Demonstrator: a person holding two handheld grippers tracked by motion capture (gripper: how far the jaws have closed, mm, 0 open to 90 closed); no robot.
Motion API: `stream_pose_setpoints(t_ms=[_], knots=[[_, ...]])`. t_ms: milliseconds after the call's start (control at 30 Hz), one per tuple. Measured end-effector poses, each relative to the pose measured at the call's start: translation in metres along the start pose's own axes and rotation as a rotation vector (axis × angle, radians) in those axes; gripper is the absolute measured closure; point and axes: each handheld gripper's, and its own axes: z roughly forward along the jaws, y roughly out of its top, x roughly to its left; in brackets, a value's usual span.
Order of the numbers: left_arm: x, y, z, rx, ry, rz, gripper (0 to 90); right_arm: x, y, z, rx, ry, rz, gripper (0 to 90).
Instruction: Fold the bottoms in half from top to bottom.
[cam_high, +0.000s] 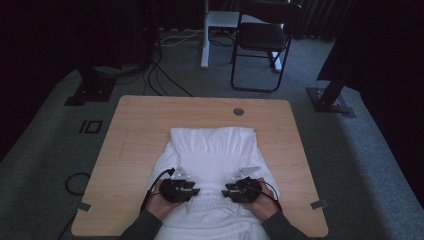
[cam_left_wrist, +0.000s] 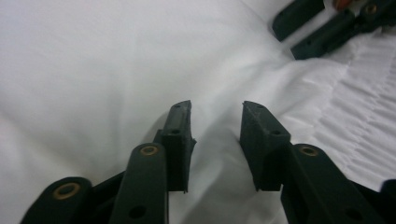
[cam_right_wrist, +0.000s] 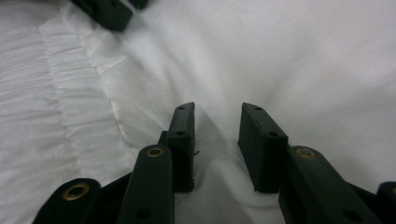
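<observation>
A dim room with grey carpet surrounds a light wooden table (cam_high: 130, 145), rounded at its corners, with a small round grommet hole (cam_high: 238, 111) near its far edge. Beyond it stand a black folding chair (cam_high: 260, 42) and a white table leg (cam_high: 204, 35), and dark cables (cam_high: 160, 80) trail across the floor.

A white fabric garment (cam_high: 212, 145) with a gathered, ruched band lies spread down the middle of the table, reaching from about the table's centre to the near edge, where it hangs over. In the high view the gathered band (cam_high: 212, 202) runs across between the two tools.

The person's hands come in from the bottom edge in dark sleeves. The left hand (cam_high: 159, 200) holds the black left gripper (cam_high: 192, 191) on the cloth, pointing inward — its jaws stand parted in the left gripper view (cam_left_wrist: 216, 121), with a raised fold of white fabric between them but not pinched. The right hand (cam_high: 265, 202) holds the black right gripper (cam_high: 227, 192) opposite, near the first, tips facing. In the right gripper view (cam_right_wrist: 217, 121) its jaws are likewise apart, a soft ridge of cloth lying in the gap — released, not clamped.
</observation>
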Motion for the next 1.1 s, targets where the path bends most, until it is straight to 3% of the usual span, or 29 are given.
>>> stream_pose_setpoints(t_ms=[67,133,267,333,433,567,667,833,933,1100], knots=[[0.012,0.009,-0.010,-0.043,0.065,-0.011,60.3,-0.001,0.005,-0.006,-0.033,-0.010,-0.029,58.5],[0.025,0.018,-0.017,-0.086,0.112,-0.029,57.7,-0.007,0.011,-0.014,-0.073,-0.053,-0.023,55.4],[0.056,0.037,-0.027,-0.157,0.178,-0.075,52.5,-0.032,0.027,-0.027,-0.148,-0.124,0.031,51.9],[0.070,0.046,-0.027,-0.191,0.206,-0.102,46.1,-0.047,0.034,-0.028,-0.162,-0.161,0.056,51.2],[0.091,0.056,-0.025,-0.210,0.231,-0.135,43.9,-0.069,0.043,-0.024,-0.177,-0.200,0.099,50.8],[0.113,0.066,-0.014,-0.191,0.273,-0.156,41.5,-0.093,0.049,-0.014,-0.194,-0.220,0.169,50.5],[0.130,0.071,-0.003,-0.204,0.275,-0.167,38.5,-0.101,0.052,0.002,-0.158,-0.220,0.174,49.9],[0.153,0.077,0.020,-0.195,0.321,-0.227,36.8,-0.104,0.049,0.025,-0.100,-0.226,0.187,49.0],[0.160,0.081,0.034,-0.154,0.370,-0.241,35.2,-0.103,0.046,0.029,-0.083,-0.228,0.188,48.9],[0.170,0.080,0.057,-0.070,0.412,-0.284,30.8,-0.101,0.042,0.032,-0.068,-0.228,0.175,49.0]])
